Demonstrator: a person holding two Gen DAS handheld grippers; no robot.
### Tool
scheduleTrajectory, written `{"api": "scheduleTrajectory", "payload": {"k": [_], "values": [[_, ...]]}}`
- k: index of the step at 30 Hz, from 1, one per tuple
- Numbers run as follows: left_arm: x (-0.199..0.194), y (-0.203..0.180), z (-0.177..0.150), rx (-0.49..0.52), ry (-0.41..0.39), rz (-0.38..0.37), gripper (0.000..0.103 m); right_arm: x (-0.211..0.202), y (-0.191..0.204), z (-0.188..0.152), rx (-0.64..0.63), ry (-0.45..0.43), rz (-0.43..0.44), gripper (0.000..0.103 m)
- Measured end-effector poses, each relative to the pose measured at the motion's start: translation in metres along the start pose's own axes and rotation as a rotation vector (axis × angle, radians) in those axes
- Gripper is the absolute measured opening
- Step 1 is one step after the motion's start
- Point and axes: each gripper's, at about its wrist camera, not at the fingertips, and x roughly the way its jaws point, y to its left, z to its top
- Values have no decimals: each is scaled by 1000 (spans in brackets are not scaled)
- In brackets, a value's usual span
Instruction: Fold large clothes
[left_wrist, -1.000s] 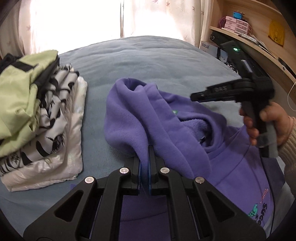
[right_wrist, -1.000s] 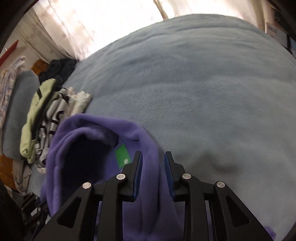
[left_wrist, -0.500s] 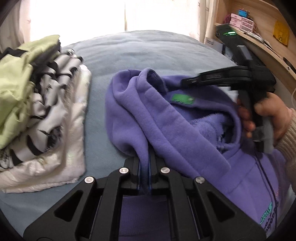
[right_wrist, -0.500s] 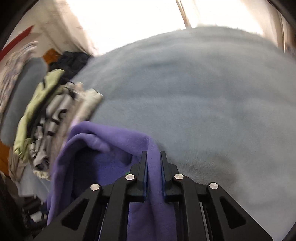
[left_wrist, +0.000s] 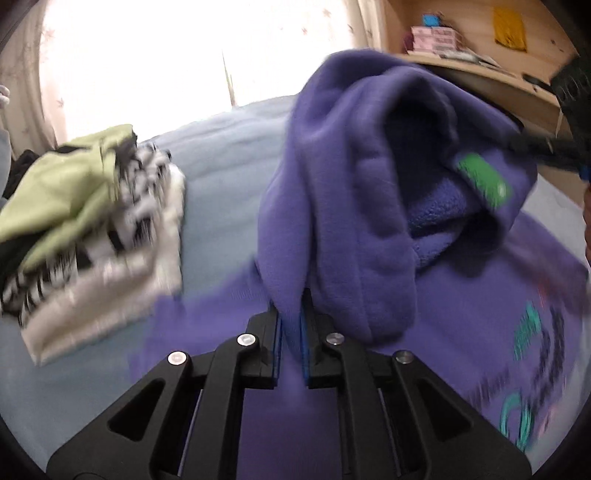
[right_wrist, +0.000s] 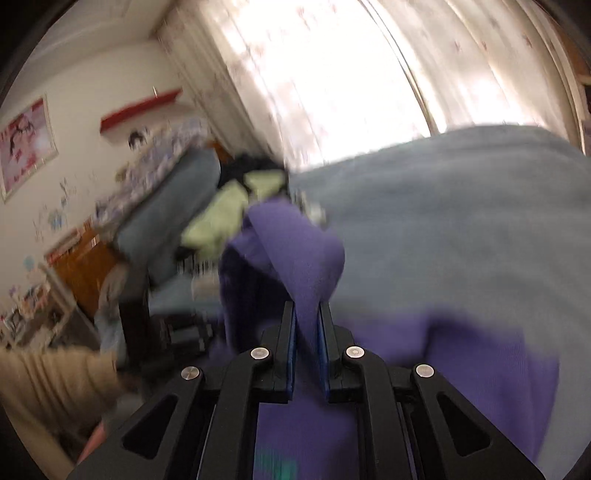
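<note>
Left wrist view: left gripper (left_wrist: 290, 326) jaws clench the purple hoodie (left_wrist: 354, 206); right gripper (right_wrist: 306, 325) jaws clench it too.

Hoodie (left_wrist: 354, 206) hangs between the left gripper (left_wrist: 290, 325) and right gripper (right_wrist: 307, 317), each clamped on a fold of its hood; hood raised above the body, which lies on the bed (left_wrist: 221, 177). Stack of folded clothes (left_wrist: 85, 229) on the bed, left of the hoodie. Curtained window (left_wrist: 147, 55) behind the bed; shelf (left_wrist: 480, 66) to the right rear.
</note>
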Motion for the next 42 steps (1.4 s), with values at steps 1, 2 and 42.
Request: {"api": "scheduleTrajectory", "payload": {"k": [1,2,42], "values": [[-6,-3,-10,-3,4,3,7,-2,-1,-22,4,33,-35,10],[-13,-5,-19,-11,10,3,7,-4,-2,-39,14,58,-59,10],[-14,1,-57,-721,100,-624,35,40,22,-72,437,94,57,28]]}}
